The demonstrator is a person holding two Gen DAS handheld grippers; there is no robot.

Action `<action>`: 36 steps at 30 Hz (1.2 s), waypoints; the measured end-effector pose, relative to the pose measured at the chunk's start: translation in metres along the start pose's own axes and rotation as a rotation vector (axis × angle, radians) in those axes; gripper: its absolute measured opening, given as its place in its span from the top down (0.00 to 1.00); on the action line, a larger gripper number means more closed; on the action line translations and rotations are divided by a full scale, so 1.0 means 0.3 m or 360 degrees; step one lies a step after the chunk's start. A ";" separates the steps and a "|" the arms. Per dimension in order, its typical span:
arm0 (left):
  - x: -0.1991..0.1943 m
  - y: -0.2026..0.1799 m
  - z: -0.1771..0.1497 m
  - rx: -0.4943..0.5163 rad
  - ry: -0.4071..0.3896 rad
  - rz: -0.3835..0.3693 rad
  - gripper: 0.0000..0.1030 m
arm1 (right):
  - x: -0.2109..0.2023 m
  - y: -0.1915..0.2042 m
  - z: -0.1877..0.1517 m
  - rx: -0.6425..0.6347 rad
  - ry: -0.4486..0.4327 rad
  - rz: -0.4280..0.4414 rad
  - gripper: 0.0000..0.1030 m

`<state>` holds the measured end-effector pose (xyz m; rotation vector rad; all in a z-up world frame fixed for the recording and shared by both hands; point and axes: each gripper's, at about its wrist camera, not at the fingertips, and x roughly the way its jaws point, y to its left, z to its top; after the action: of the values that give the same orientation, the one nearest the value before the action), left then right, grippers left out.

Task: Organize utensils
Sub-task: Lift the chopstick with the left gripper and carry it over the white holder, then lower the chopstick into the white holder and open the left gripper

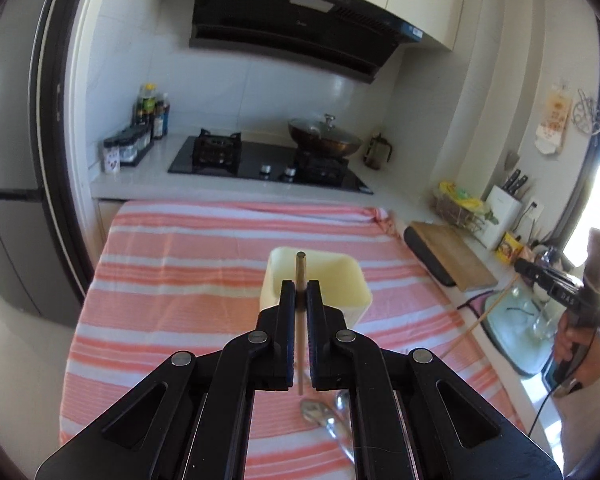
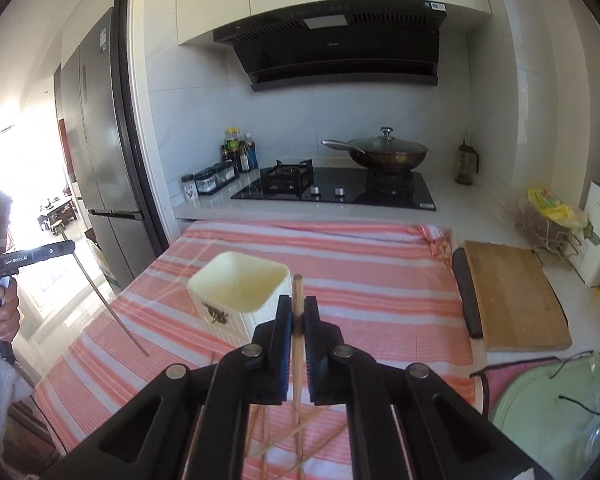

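Left fingers (image 1: pixel 300 292) clamped on a chopstick (image 1: pixel 300 320), right fingers (image 2: pixel 298 308) on another chopstick (image 2: pixel 297 344), both raised near the holder (image 2: pixel 240 284).

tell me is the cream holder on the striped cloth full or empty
Empty: the cream holder shows a bare inside in the right wrist view.

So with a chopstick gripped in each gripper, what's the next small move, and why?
Probably carry both over the cream container and lower them in. The left gripper and right gripper are each shut on a chopstick above the striped cloth, and the container looks empty.
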<state>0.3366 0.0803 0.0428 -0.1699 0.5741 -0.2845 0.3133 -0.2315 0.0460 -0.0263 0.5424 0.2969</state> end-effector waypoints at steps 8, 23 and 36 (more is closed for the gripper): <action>0.101 -0.097 0.196 0.0078 -0.0247 0.0068 0.97 | 0.098 0.143 0.278 -0.0068 -0.0255 0.0043 0.94; 0.604 0.005 0.046 -0.0092 0.0222 0.0139 0.96 | 0.652 0.143 0.149 0.0140 0.0120 0.0097 0.94; 0.424 -0.001 -0.220 0.0017 0.0391 0.0138 0.27 | 0.458 0.103 -0.006 0.0077 0.0091 0.0044 0.51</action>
<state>0.4017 0.0352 -0.0764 -0.0995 0.8210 -0.2256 0.4154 -0.1647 -0.0243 0.0197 0.6072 0.3108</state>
